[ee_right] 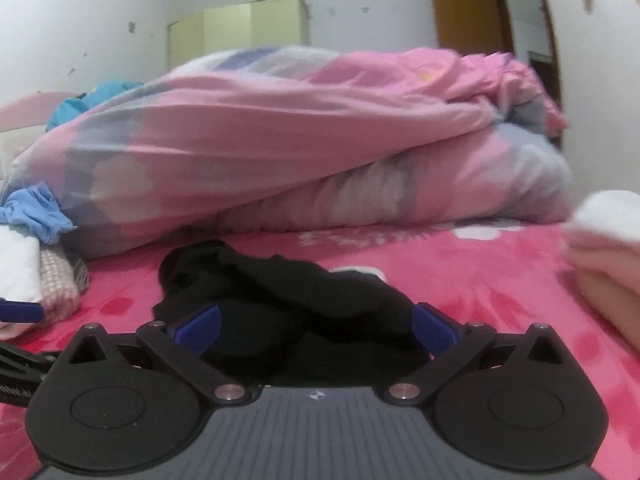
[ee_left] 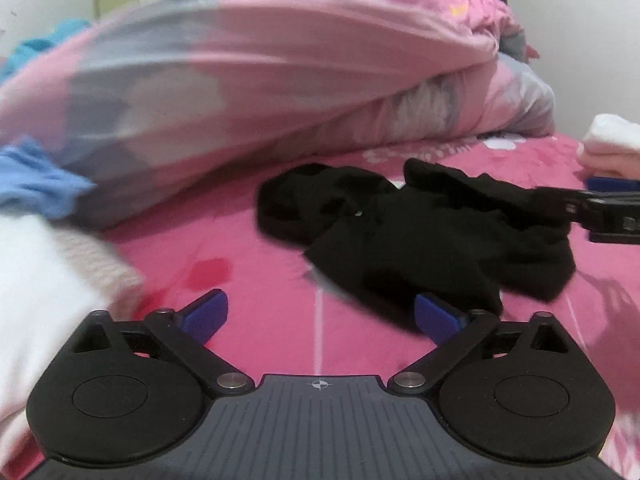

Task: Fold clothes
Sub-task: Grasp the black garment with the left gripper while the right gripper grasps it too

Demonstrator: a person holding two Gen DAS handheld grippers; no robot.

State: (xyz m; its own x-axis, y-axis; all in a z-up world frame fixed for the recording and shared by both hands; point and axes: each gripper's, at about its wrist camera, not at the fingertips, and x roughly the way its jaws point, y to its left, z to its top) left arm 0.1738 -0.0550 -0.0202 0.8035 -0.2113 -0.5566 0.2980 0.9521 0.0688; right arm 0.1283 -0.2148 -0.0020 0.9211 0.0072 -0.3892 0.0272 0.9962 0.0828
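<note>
A crumpled black garment lies on the pink bed sheet. My left gripper is open and empty just in front of the garment's near left edge; its right pad is close to the cloth. In the right wrist view the same black garment lies between my open right gripper's blue pads, close below. The right gripper also shows at the right edge of the left wrist view, at the garment's right side.
A big rolled pink and grey duvet fills the back of the bed. A white and pink folded stack with a blue cloth lies at the left. White and pink cloth lies at the right. A wardrobe and door stand behind.
</note>
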